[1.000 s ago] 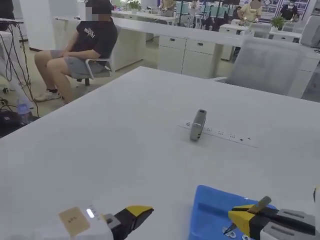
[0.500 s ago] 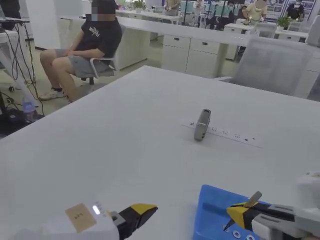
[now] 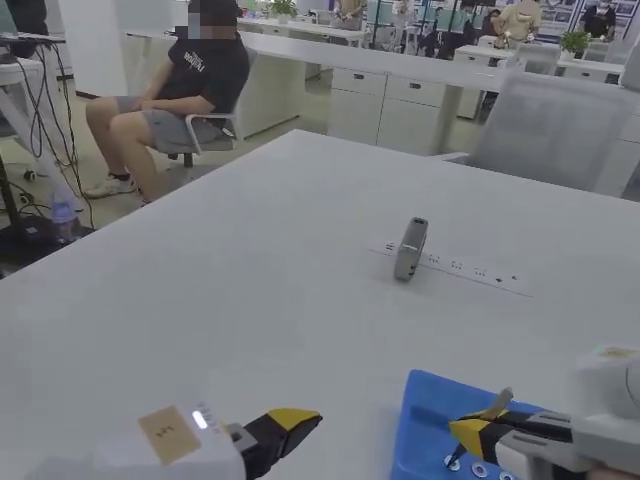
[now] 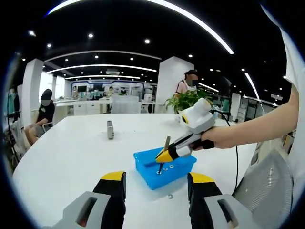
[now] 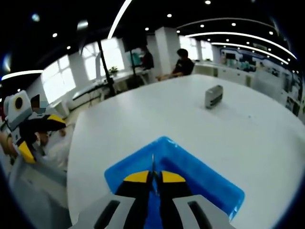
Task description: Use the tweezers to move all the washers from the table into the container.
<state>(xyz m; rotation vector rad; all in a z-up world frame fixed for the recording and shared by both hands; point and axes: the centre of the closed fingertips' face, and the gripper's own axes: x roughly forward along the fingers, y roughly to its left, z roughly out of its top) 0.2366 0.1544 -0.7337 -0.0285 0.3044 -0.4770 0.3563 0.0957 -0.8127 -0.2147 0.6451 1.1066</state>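
Note:
My right gripper (image 3: 464, 431) (image 5: 153, 176) is shut on thin metal tweezers (image 3: 492, 407) (image 4: 165, 149). It hangs over the blue container (image 3: 425, 410) (image 4: 174, 172) (image 5: 200, 177) at the table's near right. The tweezer tips point down into the container, close to small washers (image 3: 481, 470) (image 4: 160, 171) on its floor. Whether the tips hold one is too small to tell. One washer (image 4: 170, 196) lies on the white table just in front of the container. My left gripper (image 3: 300, 424) (image 4: 157, 183) stands open and holds nothing, left of the container.
A grey device (image 3: 410, 247) (image 4: 110, 129) (image 5: 213, 96) stands on a flat white strip (image 3: 470, 270) mid-table. A person (image 3: 185, 90) sits on a chair beyond the table's far left edge. An office chair (image 3: 545, 130) stands at the far side.
The head camera has shifted slightly. My right gripper with the tweezers stays over the blue container, drawn a little to the right. The left gripper holds its place.

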